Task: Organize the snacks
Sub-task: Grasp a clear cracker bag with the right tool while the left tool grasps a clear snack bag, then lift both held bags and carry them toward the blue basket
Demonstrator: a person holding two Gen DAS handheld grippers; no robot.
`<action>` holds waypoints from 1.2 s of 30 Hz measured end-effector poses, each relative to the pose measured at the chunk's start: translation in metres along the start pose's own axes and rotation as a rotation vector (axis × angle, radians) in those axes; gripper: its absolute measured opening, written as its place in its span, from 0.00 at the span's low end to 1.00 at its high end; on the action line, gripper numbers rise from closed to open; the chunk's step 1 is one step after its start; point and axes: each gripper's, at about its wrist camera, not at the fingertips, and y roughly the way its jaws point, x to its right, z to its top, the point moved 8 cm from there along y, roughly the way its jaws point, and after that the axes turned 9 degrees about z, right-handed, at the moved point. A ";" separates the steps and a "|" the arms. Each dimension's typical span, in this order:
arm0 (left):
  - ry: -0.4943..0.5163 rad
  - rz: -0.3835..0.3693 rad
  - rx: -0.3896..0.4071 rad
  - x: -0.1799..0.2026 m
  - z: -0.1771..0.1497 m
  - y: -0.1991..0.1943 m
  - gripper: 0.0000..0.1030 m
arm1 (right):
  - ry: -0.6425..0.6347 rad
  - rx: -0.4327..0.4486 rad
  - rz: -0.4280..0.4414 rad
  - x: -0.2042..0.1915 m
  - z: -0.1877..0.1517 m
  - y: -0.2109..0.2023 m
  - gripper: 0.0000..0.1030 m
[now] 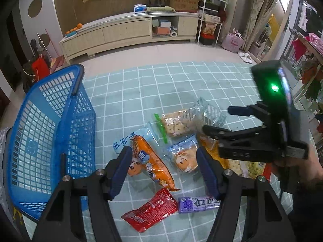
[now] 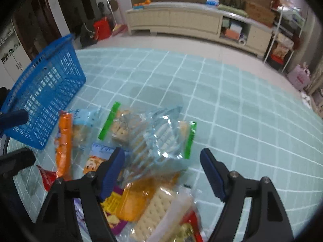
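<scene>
Snack packets lie heaped on a teal checked mat (image 1: 161,80). My left gripper (image 1: 163,169) hangs open just above an orange packet (image 1: 149,161) and a small bear-print packet (image 1: 183,157); its pads press on neither. A red packet (image 1: 149,209) and a purple gum pack (image 1: 198,203) lie nearer me. A blue mesh basket (image 1: 50,121) stands to the left, tilted. My right gripper (image 2: 162,157) is open over a crinkled clear cracker packet (image 2: 159,141), with a pale cracker pack (image 2: 155,211) below it. The right gripper (image 1: 222,121) also shows from the left wrist, held in a hand.
A long cream cabinet (image 1: 129,32) lines the far wall, with a white shelf rack (image 1: 210,16) and a pink bag (image 1: 233,42) to its right. White slippers (image 1: 245,57) lie on the floor tiles. The blue basket (image 2: 46,92) sits left of the heap.
</scene>
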 end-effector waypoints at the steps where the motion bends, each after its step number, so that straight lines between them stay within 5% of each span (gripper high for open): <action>1: -0.003 0.002 -0.006 0.000 0.001 0.003 0.62 | -0.001 -0.005 0.013 -0.001 0.001 0.005 0.78; 6: -0.031 0.032 -0.058 -0.004 -0.004 0.016 0.62 | -0.024 0.022 0.007 -0.002 0.002 0.013 0.58; 15: -0.046 0.047 -0.114 -0.004 -0.004 0.052 0.62 | 0.061 0.066 0.005 0.017 -0.004 -0.006 0.56; 23: 0.028 -0.146 -0.072 0.034 0.008 0.044 0.62 | 0.122 0.103 0.030 0.026 -0.005 -0.018 0.56; 28: 0.035 -0.070 -0.078 0.023 0.021 0.043 0.62 | 0.138 0.131 0.035 0.027 -0.001 -0.029 0.56; 36: -0.086 0.016 -0.228 -0.018 0.023 0.065 0.62 | 0.138 0.121 0.026 0.024 -0.003 -0.026 0.56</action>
